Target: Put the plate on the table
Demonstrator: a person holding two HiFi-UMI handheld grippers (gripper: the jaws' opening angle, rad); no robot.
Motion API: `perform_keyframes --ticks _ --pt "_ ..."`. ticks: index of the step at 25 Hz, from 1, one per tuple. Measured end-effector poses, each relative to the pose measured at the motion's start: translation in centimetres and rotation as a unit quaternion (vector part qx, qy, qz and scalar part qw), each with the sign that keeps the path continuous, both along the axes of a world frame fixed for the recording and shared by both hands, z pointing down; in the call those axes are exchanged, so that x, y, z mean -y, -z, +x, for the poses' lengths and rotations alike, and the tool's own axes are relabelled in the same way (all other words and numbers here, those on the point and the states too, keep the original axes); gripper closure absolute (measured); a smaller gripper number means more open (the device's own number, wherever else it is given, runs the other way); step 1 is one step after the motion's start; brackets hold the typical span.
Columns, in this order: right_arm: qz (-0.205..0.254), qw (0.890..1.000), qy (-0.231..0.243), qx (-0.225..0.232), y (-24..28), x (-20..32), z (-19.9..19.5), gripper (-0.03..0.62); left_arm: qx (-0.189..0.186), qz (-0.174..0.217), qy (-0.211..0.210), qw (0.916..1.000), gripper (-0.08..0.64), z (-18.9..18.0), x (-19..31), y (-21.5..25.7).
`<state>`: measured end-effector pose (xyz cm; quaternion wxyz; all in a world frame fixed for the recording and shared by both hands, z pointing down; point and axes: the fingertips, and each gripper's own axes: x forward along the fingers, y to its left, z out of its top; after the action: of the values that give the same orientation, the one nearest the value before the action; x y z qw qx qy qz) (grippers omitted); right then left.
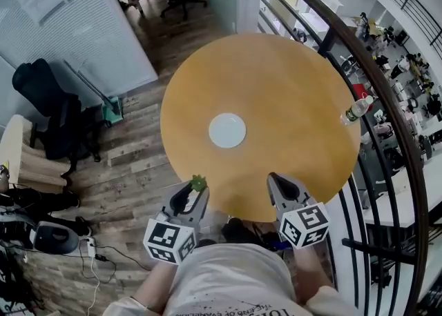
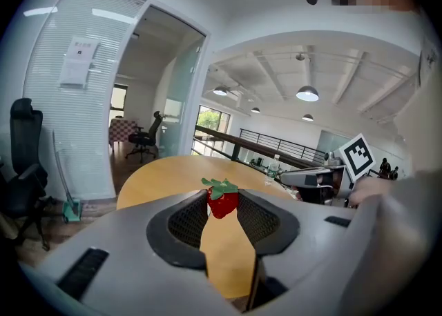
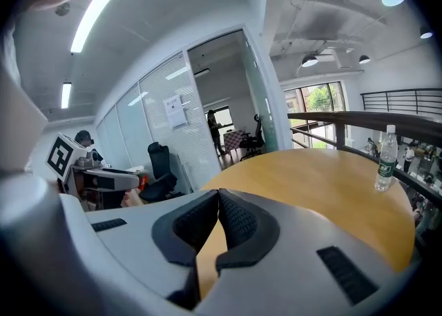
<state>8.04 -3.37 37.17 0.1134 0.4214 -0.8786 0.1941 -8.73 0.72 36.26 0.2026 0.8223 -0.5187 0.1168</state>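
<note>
Closest in, at 6 o'clock of the head view, person's pale shirt (image 1: pixel 228 280), with both tools just ahead of it over the near rim of the desk (image 1: pixel 276 80). Left hand-held gripper (image 1: pixel 197 189): jaws part-way apart, pinching a small strawberry (image 2: pixel 222 199) between the pads, green cap up. Right hand-held gripper (image 1: pixel 278 180): jaws pressed together, nothing between them. Plate (image 1: pixel 227 130): small, white, round, lying flat near the desk's centre, at 12 o'clock from the grippers and well apart from both. Going by where it lies, the plate looks already placed. Water bottle (image 1: pixel 358 110) stands at the desk's 3 o'clock rim, clear of everything else. Handling, as a judgement: plate looks stiff and smooth, probably glazed or plastic (cannot tell which), so light to moderate in weight, slick under the pads, and liable to chip if dropped. Lying flat, it offers only its rim. Best hold is likely the near rim at 6 o'clock, one jaw slid under the lip and the other on top, squeezing firmly and keeping it level. Right tool is the free one for that.
</note>
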Motion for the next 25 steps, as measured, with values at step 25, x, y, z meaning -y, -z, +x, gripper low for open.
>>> perform_keyframes --ticks 25 --pt "-0.025 0.999 -0.023 -0.015 -1.5 3.8 -0.9 0.568 0.018 -0.032 -0.049 0.9981 0.413 -0.5 6.5 -2.3"
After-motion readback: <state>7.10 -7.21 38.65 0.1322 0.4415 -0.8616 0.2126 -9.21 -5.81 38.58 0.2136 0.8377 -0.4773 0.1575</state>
